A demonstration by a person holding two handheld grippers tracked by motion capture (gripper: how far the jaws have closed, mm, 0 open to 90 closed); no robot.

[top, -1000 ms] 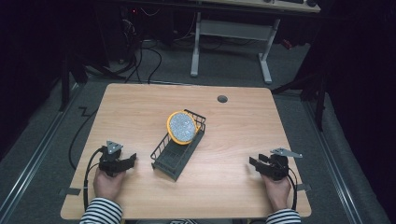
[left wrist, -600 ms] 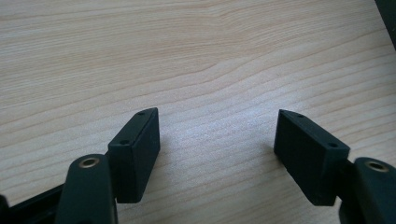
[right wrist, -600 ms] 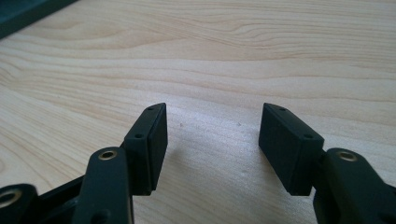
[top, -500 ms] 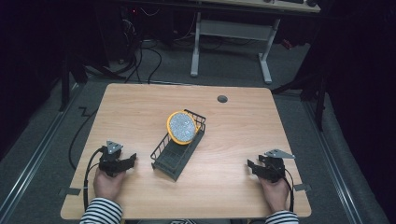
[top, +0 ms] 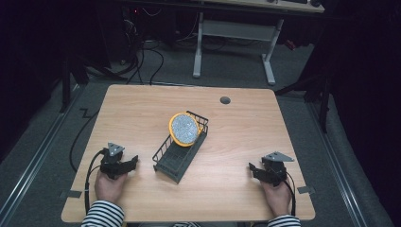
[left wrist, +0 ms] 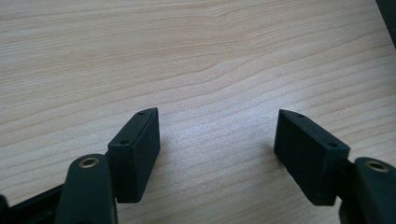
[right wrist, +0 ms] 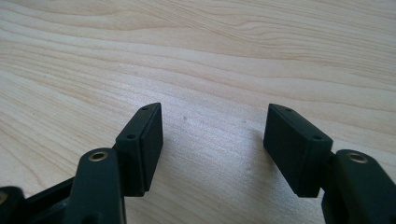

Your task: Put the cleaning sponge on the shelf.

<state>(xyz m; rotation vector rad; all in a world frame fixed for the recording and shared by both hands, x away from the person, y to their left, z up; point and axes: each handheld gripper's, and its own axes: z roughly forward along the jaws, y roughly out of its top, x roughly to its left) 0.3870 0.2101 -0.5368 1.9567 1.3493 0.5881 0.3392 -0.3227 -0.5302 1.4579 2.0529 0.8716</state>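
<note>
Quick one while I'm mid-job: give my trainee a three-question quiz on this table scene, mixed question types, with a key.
1. True or false: the yellow-rimmed plate lies flat on the table.
2. Multiple choice: the right gripper has its jaws a) shut on the plate, b) open with nothing between them, c) shut on the wire rack.
3. Fill in: the left gripper has between its jaws only bare ____.

Key
1. False: it stands tilted at the far end of the rack.
2. b: they have just been opening, over bare wood.
3. Wood (the table top).
</note>
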